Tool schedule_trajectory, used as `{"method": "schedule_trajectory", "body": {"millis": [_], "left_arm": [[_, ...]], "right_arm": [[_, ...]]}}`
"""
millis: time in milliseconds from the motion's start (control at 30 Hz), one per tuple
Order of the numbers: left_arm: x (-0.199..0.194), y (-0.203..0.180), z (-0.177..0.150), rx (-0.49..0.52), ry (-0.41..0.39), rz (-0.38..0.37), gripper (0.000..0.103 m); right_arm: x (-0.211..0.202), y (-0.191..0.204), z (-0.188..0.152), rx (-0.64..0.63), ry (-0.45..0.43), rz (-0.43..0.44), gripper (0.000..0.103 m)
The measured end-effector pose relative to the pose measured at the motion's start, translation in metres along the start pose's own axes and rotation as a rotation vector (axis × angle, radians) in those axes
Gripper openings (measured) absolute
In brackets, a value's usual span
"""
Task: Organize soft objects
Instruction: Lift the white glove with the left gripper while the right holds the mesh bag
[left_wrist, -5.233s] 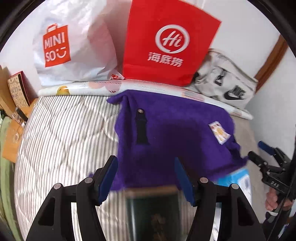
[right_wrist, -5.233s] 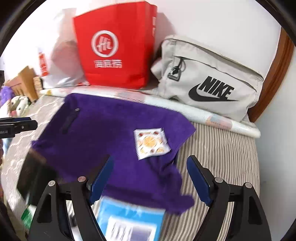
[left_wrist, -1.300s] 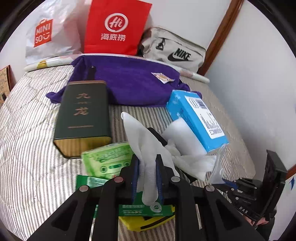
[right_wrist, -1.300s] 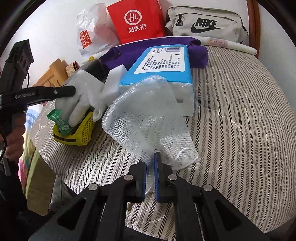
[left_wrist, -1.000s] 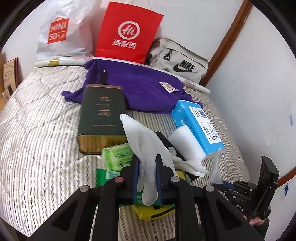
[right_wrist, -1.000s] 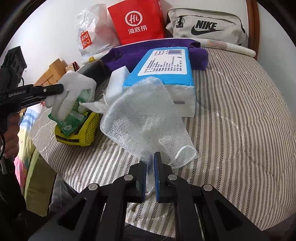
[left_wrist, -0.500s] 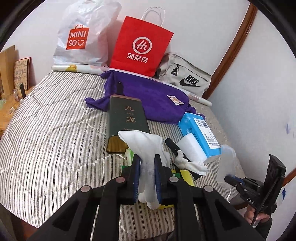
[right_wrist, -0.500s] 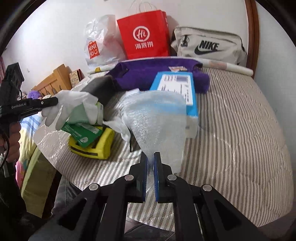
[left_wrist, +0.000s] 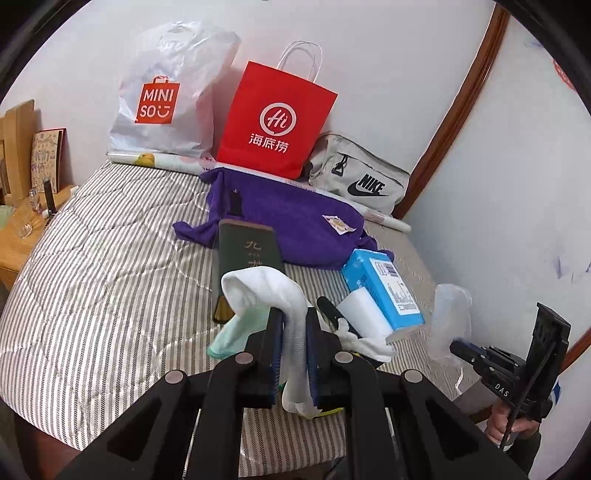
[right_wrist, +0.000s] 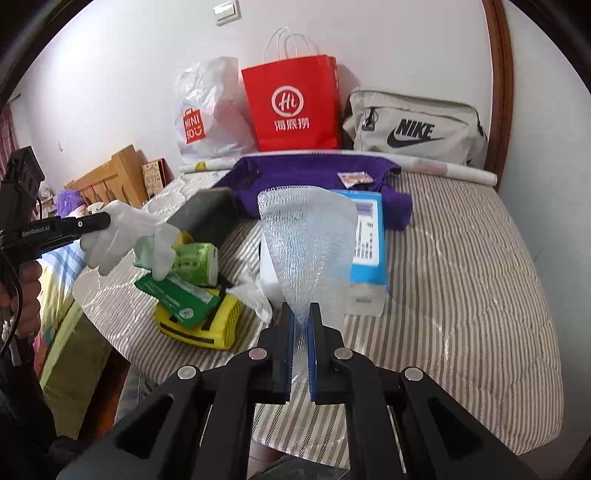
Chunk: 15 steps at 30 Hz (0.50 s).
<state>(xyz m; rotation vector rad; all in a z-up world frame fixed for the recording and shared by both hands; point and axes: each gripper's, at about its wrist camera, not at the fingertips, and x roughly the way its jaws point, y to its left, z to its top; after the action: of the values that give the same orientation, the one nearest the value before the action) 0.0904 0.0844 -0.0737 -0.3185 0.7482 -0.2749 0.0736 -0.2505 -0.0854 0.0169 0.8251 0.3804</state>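
My left gripper (left_wrist: 293, 343) is shut on a white glove (left_wrist: 266, 291), lifted above the bed's near edge; the glove also shows in the right wrist view (right_wrist: 125, 236). My right gripper (right_wrist: 301, 343) is shut on a clear mesh foam sleeve (right_wrist: 308, 240), held upright above the bed; the sleeve shows at the right in the left wrist view (left_wrist: 450, 317). A purple towel (left_wrist: 288, 221) lies at the back of the bed. A second white glove (right_wrist: 253, 295) lies by the pile.
On the striped bed (right_wrist: 461, 258) lie a dark green box (left_wrist: 247, 251), a blue tissue pack (right_wrist: 367, 236), green wipe packs (right_wrist: 184, 273) and a yellow object (right_wrist: 207, 325). A red paper bag (right_wrist: 291, 103), a Miniso bag (left_wrist: 162, 107) and a Nike bag (right_wrist: 413, 129) stand against the wall.
Both grippers closed on their items and lifted them back and up from the pile. The mesh sleeve now stands upright; the glove hangs free of the wipe packs.
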Motion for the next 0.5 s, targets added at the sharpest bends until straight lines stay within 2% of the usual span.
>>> {"method": "schedule_trajectory", "body": {"millis": [500], "left_arm": [[-0.012, -0.014, 0.032, 0.022, -0.039, 0.027, 0.012]], "right_arm": [[-0.017, 0.000, 0.043, -0.023, -0.072, 0.009, 0.007]]}}
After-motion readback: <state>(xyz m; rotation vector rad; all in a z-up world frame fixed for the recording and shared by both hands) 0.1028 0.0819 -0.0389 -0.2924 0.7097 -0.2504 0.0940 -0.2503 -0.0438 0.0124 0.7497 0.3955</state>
